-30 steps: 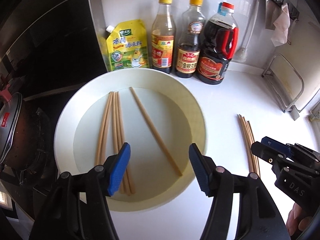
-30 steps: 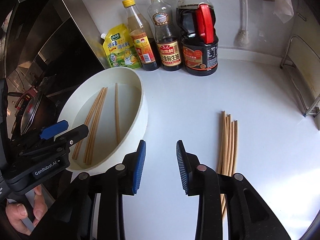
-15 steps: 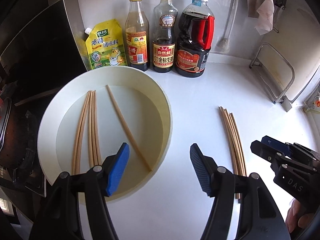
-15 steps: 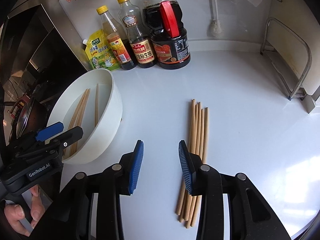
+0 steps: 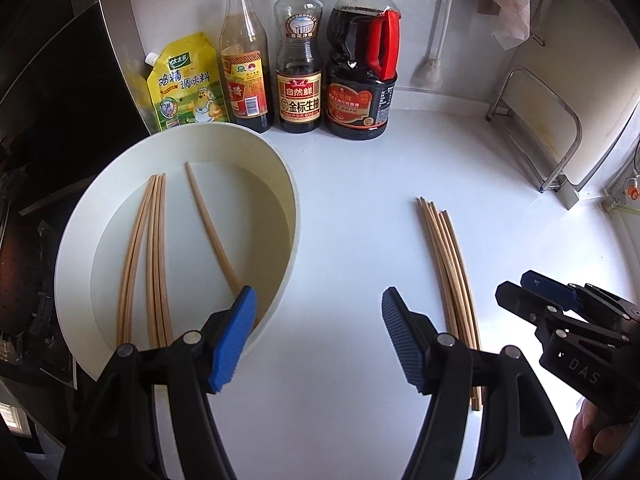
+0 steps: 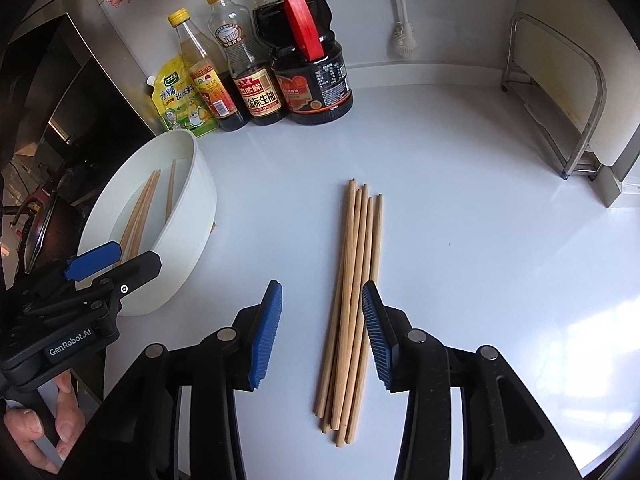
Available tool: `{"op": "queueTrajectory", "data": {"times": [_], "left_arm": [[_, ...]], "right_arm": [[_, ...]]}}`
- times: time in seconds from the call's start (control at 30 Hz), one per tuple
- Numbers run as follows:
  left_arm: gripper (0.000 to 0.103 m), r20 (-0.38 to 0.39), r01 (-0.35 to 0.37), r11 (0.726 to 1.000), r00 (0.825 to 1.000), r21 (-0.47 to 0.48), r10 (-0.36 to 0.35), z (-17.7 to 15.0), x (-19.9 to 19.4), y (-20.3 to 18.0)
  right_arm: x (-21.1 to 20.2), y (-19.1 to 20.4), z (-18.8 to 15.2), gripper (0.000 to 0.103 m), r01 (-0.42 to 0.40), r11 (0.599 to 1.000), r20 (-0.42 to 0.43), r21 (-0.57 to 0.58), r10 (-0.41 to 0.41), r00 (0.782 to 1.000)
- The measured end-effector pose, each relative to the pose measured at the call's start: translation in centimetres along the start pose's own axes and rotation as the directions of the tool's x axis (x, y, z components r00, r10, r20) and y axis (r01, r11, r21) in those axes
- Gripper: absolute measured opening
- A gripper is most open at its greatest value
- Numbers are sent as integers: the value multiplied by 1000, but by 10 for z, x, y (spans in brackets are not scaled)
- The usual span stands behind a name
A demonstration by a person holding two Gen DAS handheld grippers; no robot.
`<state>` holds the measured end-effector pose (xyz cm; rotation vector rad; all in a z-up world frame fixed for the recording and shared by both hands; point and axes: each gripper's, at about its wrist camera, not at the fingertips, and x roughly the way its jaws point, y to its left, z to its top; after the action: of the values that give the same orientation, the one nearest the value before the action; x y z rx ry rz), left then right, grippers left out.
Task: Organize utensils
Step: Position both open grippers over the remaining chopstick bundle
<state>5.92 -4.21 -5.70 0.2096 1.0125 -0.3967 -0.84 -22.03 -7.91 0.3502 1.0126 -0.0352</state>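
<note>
- R gripper (image 6: 322, 336) above counter, jaws opening; loose chopstick bundle (image 6: 354, 300) lies on white counter (image 6: 460, 240) betw the blue pads, nothing pinched, right pad just beside/over the bundle edge.
- L gripper (image 5: 316, 332) jaws apart, empty; left pad over rim of white bowl (image 5: 292, 208), right pad over bare counter.
- More chopsticks in bowl (image 5: 154, 252): a group of approx 4 side by side + 1 single stick (image 5: 210, 232) angled apart from them.
- Bowl sits at counter's left edge, next to dark stove area.
- Back wall row: yellow seasoning pouch (image 5: 186, 80), vinegar btl (image 5: 244, 56), soy sauce btl (image 5: 300, 60), big dark jug w/ red handle (image 5: 362, 68).
- Metal rack (image 6: 560, 92) far right; white brush (image 6: 402, 40) hangs on wall.
- Person's fingers (image 6: 32, 432) visible on L gripper handle in R view.
</note>
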Motion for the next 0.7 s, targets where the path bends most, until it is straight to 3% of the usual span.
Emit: {"op": "queueTrajectory", "data": {"times": [0.7], "left_arm": [[67, -21, 18, 1000, 1000, 18, -18, -7, 24, -22]], "right_arm": [[32, -37, -15, 48, 30, 999, -58, 30, -28, 998]]}}
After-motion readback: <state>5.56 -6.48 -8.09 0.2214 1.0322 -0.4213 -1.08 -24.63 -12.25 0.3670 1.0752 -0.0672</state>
